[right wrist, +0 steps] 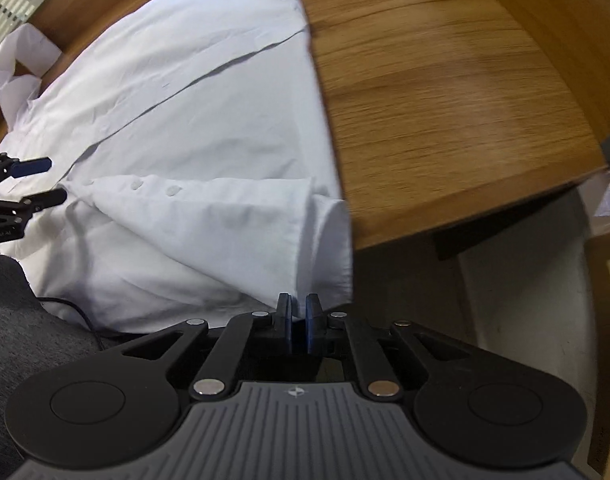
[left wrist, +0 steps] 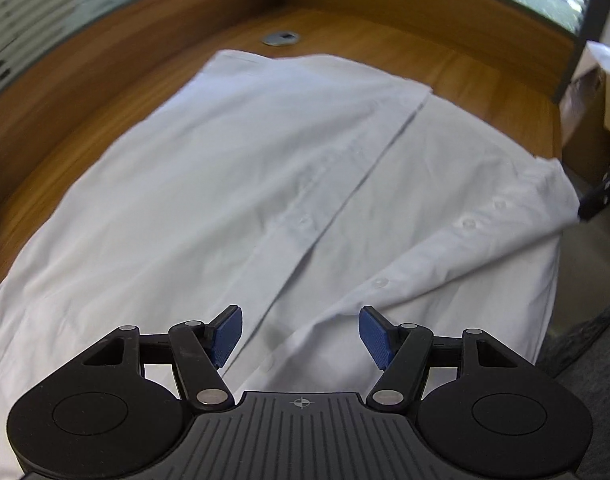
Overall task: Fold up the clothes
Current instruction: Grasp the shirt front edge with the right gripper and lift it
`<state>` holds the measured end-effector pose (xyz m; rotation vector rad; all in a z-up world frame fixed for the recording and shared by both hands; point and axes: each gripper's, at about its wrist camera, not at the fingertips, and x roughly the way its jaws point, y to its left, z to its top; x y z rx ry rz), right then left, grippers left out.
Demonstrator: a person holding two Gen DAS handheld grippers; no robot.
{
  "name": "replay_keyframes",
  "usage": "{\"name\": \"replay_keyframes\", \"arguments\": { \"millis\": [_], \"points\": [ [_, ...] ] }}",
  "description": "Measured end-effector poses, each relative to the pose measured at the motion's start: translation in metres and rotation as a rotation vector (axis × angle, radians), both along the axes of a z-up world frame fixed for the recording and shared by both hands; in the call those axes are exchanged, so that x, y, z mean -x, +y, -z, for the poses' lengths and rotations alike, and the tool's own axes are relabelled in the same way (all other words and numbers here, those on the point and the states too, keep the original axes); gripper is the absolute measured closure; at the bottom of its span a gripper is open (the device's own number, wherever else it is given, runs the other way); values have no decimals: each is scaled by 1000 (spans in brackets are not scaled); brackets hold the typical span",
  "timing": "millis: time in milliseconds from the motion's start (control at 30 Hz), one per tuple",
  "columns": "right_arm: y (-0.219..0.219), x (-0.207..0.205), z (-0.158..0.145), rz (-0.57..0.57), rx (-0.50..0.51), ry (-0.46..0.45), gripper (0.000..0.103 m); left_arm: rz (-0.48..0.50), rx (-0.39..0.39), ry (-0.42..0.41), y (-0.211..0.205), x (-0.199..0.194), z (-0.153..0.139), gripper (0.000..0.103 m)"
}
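Holding the left fingers (left wrist: 225, 334) well apart nearest the lens, gripping nothing, hovering just above the white shirt (left wrist: 225, 160) beside its button placket (left wrist: 345, 200). Keeping the right fingers (right wrist: 311, 320) almost closed, with only a narrow slit between the pads, and apparently pinching the shirt's near right edge (right wrist: 325, 240), judging by the cloth peaking up toward those tips in the left wrist view; not fully certain from the right wrist view, where the fabric is bunching right at the tips.

Lying front-up across the wooden tabletop (right wrist: 445, 100), spreading from the far left toward the near right and drooping over the near side.

Doing this step well: likely bringing the right side panel over toward the placket. Keeping the pinch on a single clean edge, not a wad. Lifting only enough for the panel to clear the layer below. Pressing the open left fingers down near the placket as an anchor, so the body is not sliding off the tabletop. Laying the fold line parallel to the placket and avoiding dragging the overhanging part.
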<state>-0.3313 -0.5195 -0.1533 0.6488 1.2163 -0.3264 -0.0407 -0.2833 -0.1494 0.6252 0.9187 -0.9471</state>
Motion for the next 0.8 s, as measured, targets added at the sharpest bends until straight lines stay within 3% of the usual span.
{"name": "replay_keyframes", "arguments": {
  "millis": [200, 300, 400, 600, 633, 667, 800],
  "points": [
    [-12, 5, -30, 104, 97, -71, 92, 48, -22, 1, -15, -6, 6, 37],
    [-19, -5, -35, 126, 102, -112, 78, 50, -22, -2, -16, -6, 6, 37],
    [-23, -23, -26, 82, 93, -100, 73, 44, -23, -7, -12, -5, 3, 37],
    [-26, -48, 1, 12, 50, -59, 73, 2, -28, -26, 3, -2, -2, 37],
    [-28, -49, 4, 9, 38, -61, 81, -14, -30, -27, 8, -3, -3, 37],
    [-28, -49, 3, 7, 31, -71, 98, -32, -32, -26, 13, -4, -3, 37],
    [-33, -48, -16, 17, 76, -136, 100, -109, -54, -21, 36, -6, 0, 37]
  ]
}}
